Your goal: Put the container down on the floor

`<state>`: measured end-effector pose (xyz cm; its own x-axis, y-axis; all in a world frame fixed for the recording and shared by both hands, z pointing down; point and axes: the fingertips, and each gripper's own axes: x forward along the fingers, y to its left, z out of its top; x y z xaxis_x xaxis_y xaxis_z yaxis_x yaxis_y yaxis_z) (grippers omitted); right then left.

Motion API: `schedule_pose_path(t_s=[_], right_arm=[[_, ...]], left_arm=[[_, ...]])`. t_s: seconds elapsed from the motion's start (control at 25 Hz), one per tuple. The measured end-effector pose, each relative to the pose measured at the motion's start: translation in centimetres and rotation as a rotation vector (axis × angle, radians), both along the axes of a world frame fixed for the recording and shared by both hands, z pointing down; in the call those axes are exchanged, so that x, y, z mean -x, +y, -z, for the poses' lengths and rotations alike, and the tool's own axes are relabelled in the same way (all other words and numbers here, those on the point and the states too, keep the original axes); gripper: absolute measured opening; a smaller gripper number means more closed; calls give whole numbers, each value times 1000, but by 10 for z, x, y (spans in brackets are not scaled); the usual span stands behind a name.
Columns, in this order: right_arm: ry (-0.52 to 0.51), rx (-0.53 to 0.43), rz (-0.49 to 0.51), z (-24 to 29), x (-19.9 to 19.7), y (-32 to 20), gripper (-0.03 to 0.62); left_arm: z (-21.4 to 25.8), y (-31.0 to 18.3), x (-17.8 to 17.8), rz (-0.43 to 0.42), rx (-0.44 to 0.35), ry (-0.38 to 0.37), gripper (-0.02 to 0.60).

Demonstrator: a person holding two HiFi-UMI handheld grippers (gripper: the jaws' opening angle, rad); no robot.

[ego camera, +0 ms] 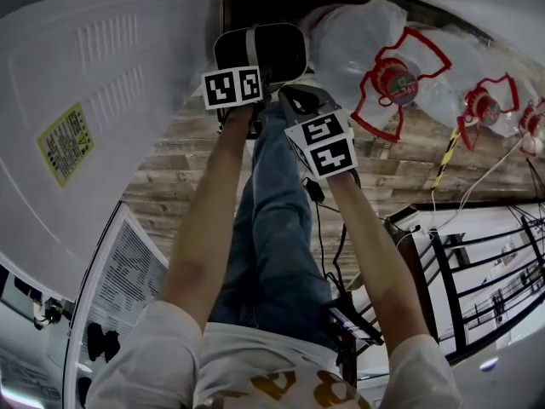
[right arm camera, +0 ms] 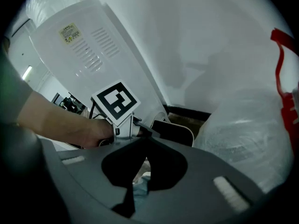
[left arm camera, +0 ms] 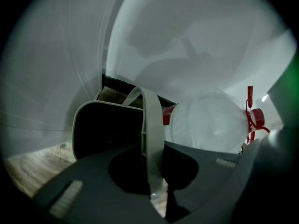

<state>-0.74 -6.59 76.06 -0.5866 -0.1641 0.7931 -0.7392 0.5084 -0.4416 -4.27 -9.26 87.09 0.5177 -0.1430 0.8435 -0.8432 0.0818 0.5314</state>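
Got the left gripper (left arm camera: 153, 190) clamped on the arched pale handle (left arm camera: 152, 125) of the black, pale-rimmed plastic container (left arm camera: 105, 129), up at 12 o'clock. Seems to hang just above the wood-plank floor (ego camera: 170, 173). Got the right gripper (right arm camera: 140, 171) pinched together on nothing. Lower straight down, keep clear of the clear bottle (left arm camera: 210, 122) at 2 o'clock, and release once flat.

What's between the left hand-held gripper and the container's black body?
Only the pale handle of the container, clamped in the left hand-held gripper; nothing else. The left gripper view shows it.
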Motion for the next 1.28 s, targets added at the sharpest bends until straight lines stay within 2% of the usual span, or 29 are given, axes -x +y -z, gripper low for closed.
schedule_pose_path(t_s=[0.24,0.72,0.88,1.28], right_arm=[[-21,15,3,-3,0,2,28],[-23,34,14,-6,2,9,28],[-26,34,25,-6,3,11,28],[-11,23,63,-9,2,19,28]], left_arm=[[-8,-1,17,40,6,-34,25],[-10,2,16,44,2,-39,26],[-14,9,24,82,15,-34,55],[-14,15,59,110,29,-122,52]])
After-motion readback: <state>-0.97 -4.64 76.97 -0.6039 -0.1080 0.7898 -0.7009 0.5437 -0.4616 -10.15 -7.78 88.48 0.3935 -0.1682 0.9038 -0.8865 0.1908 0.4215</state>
